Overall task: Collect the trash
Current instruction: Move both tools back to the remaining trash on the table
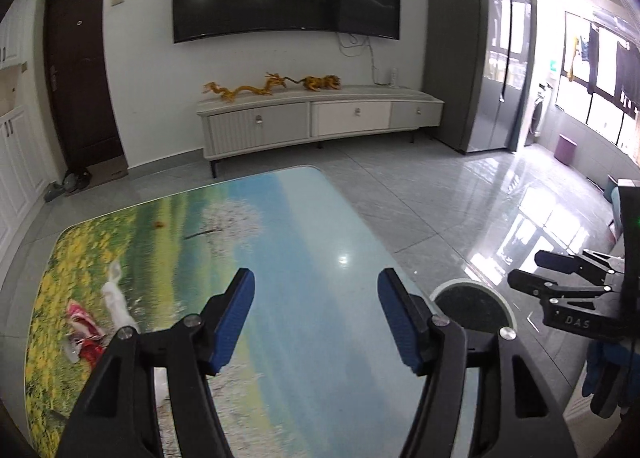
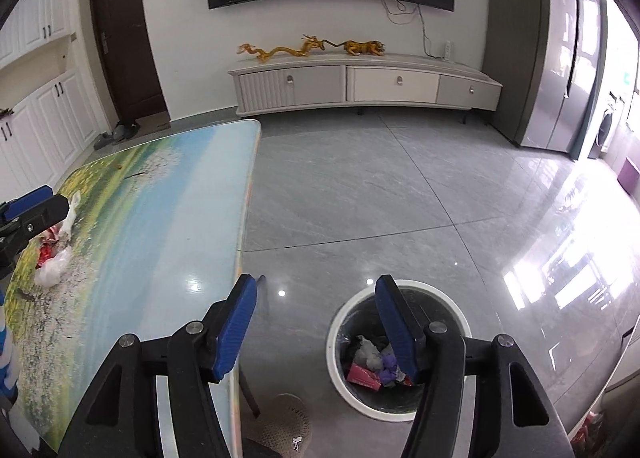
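Note:
A red wrapper (image 1: 85, 332) and crumpled white tissue (image 1: 116, 300) lie on the left of the landscape-print table (image 1: 304, 250). They also show in the right wrist view, the wrapper (image 2: 47, 248) beside a white plastic scrap (image 2: 54, 266). My left gripper (image 1: 316, 322) is open and empty above the table, to the right of the trash. My right gripper (image 2: 316, 330) is open and empty, above the floor by a round white-rimmed bin (image 2: 400, 354) holding several scraps. The bin also shows in the left wrist view (image 1: 472, 306).
The table's right edge (image 2: 244, 242) runs beside grey tiled floor (image 2: 380, 198). A TV cabinet (image 2: 360, 84) stands at the far wall, a grey fridge (image 2: 560, 58) at right. A woven mat (image 2: 280, 422) lies under the table edge.

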`<state>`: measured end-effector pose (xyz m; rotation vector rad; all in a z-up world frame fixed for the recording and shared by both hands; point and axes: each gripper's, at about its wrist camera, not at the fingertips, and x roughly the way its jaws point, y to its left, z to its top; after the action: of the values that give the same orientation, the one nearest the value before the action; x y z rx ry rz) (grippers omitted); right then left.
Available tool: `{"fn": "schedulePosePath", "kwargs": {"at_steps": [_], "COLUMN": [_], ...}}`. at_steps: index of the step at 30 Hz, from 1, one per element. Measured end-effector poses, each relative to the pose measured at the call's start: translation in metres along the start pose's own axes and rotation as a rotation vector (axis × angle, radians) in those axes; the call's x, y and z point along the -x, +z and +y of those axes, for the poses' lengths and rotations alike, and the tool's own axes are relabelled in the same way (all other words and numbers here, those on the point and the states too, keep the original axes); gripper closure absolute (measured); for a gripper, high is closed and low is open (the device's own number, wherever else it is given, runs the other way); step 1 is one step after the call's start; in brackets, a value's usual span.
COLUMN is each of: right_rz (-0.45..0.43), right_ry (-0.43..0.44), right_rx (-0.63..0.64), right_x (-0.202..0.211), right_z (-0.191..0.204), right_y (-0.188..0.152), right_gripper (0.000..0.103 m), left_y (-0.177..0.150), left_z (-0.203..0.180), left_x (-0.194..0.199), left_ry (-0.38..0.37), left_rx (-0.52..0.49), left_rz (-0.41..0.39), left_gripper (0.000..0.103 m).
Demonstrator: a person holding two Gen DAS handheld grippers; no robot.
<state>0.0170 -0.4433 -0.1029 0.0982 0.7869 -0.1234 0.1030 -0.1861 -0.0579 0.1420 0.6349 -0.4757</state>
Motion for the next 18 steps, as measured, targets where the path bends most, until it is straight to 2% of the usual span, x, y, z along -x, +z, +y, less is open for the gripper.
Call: {"fn": "schedulePosePath", "kwargs": {"at_steps": [9,18], "right_rz": [-0.011,-0.006], "right_ry": [0.087,0.112], "right_rx": [0.134,0.200], "right_x": [0.001,0.003], "right_z": [0.085,0.140], "right_y": [0.017,0.015], "right_gripper": [0.043,0.043], "left_y": [-0.027,-0.051], "left_z": [0.102,0.147], "left_x": [0.039,0.072], "left_ry": [0.159,0.251], "left_rx": [0.162,0.222], "left_rz": [-0.026,-0.067], "left_gripper": [0.041,0.041]}}
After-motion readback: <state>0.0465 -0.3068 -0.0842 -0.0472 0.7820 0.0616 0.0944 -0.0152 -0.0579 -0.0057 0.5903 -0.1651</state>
